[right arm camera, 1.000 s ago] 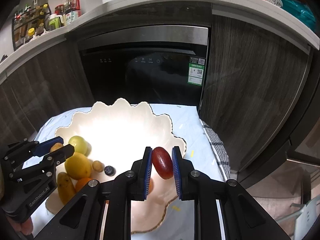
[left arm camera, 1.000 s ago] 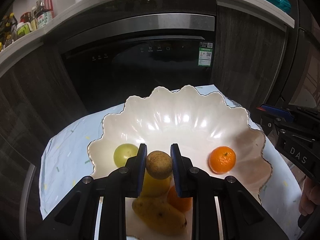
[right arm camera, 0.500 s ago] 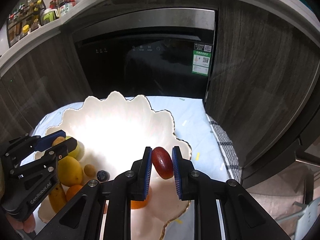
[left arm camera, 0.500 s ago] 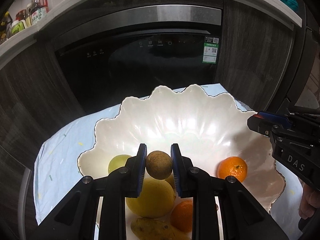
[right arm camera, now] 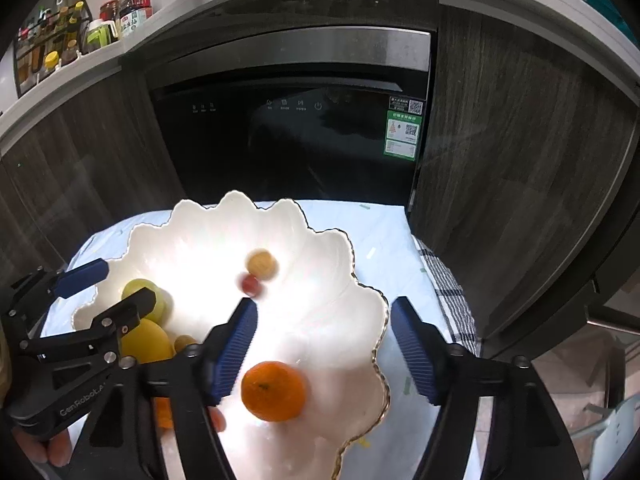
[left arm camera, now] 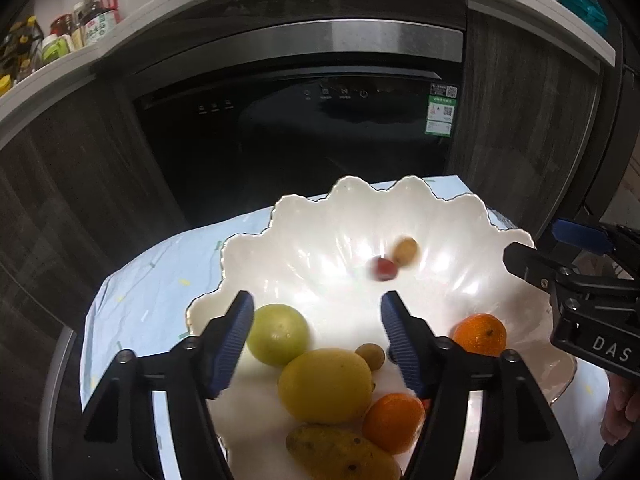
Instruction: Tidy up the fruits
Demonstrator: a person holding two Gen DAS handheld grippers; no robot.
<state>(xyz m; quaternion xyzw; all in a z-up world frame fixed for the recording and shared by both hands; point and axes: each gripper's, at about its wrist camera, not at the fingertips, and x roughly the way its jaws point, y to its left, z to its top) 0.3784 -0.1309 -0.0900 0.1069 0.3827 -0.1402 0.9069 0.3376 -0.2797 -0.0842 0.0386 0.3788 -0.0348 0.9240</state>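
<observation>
Left wrist view: left gripper (left arm camera: pixel 316 340) has just been opening, jaws now stand wide apart with nothing between them. The small brown fruit (left arm camera: pixel 405 251) it held half a second ago is blurred in the far part of the white bowl (left arm camera: pixel 280 232), just beside a small red fruit (left arm camera: pixel 383 268), also blurred. Below the jaws: green fruit (left arm camera: pixel 277 334), yellow fruit (left arm camera: pixel 325 385), two oranges, mango. Right wrist view: right gripper (right arm camera: pixel 324 344) has just been opening too, jaws spread and empty, hanging over the bowl's near-right rim above an orange (right arm camera: pixel 273 391). The red fruit it gripped earlier is now loose in the bowl. Judgement: both drops done, two more fruits are in the bowl; both grippers are free for the next pick, if any fruit remains outside.
</observation>
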